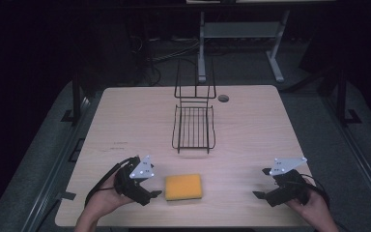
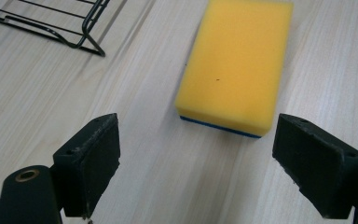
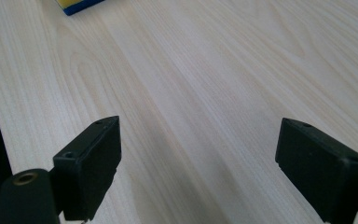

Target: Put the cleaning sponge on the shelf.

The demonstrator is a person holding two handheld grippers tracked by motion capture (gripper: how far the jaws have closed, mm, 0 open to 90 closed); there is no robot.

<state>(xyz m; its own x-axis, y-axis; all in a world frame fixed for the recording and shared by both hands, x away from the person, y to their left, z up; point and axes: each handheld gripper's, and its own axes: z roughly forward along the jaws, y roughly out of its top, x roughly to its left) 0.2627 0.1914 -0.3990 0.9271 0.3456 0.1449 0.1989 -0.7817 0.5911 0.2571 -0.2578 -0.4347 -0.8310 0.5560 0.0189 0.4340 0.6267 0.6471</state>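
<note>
A yellow sponge [image 1: 183,186] with a blue underside lies flat near the table's front edge. In the left gripper view the sponge [image 2: 235,70] sits just ahead of the jaws, untouched. My left gripper [image 1: 155,194] is open, just left of the sponge, pointing at it. A black wire rack [image 1: 193,126] stands beyond the sponge at the table's middle; its corner [image 2: 74,28] shows at the upper left of the left gripper view. My right gripper [image 1: 257,195] is open at the front right with only bare wood between its jaws. A corner of the sponge [image 3: 77,5] shows far off.
The light wooden table [image 1: 251,130] has a round cable hole [image 1: 223,98] at its back, right of the rack. A desk frame and cables stand on the dark floor behind. The table's front edge lies close to both hands.
</note>
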